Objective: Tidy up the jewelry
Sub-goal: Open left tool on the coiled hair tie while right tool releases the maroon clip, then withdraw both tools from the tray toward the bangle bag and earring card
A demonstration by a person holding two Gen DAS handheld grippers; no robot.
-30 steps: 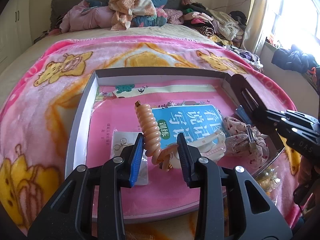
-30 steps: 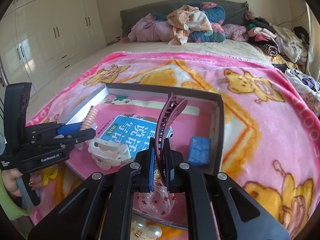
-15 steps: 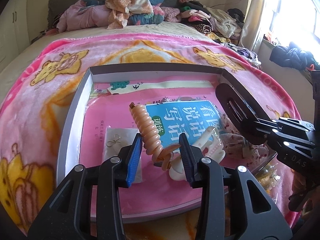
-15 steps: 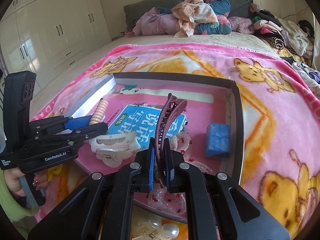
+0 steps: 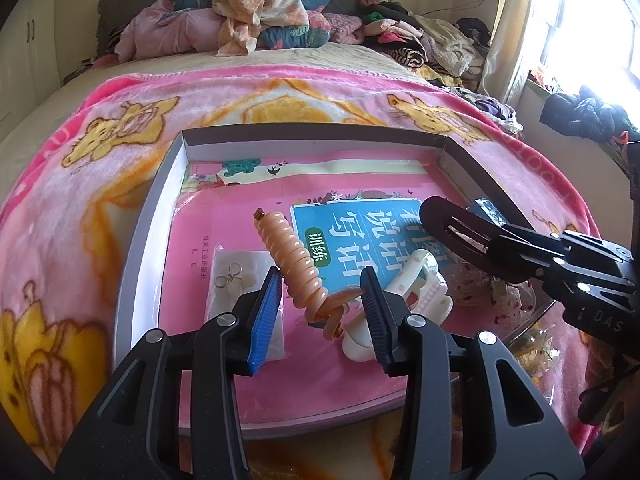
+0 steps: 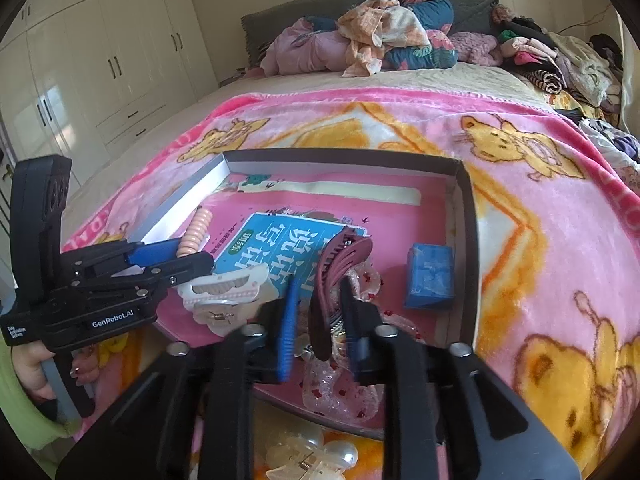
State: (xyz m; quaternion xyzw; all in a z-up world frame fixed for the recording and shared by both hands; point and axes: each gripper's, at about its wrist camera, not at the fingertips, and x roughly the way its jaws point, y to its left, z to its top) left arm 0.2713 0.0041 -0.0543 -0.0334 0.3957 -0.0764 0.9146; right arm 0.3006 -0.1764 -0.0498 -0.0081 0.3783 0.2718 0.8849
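A shallow grey box (image 5: 136, 236) lined with pink paper lies on the bed. My left gripper (image 5: 322, 292) is open over its near left part, with a peach spiral hair tie (image 5: 298, 264) standing between the fingers. A white claw clip (image 5: 416, 284) lies just right of it. My right gripper (image 6: 318, 304) is open, and a maroon claw clip (image 6: 340, 268) stands between its fingers over a sheer pink bow (image 6: 340, 392). The maroon clip also shows in the left wrist view (image 5: 452, 228).
A blue booklet (image 6: 280, 252) and a blue packet (image 6: 430, 276) lie in the box (image 6: 468, 240). A small bag with an earring (image 5: 234, 280) lies at the left. A clear pearl clip (image 6: 316, 456) lies on the pink blanket (image 6: 540, 240) before the box. Clothes are piled at the headboard.
My right gripper has opened around the maroon clip, which it held shut before. My left gripper has opened slightly wider around the spiral hair tie. Both moved a little forward over the box.
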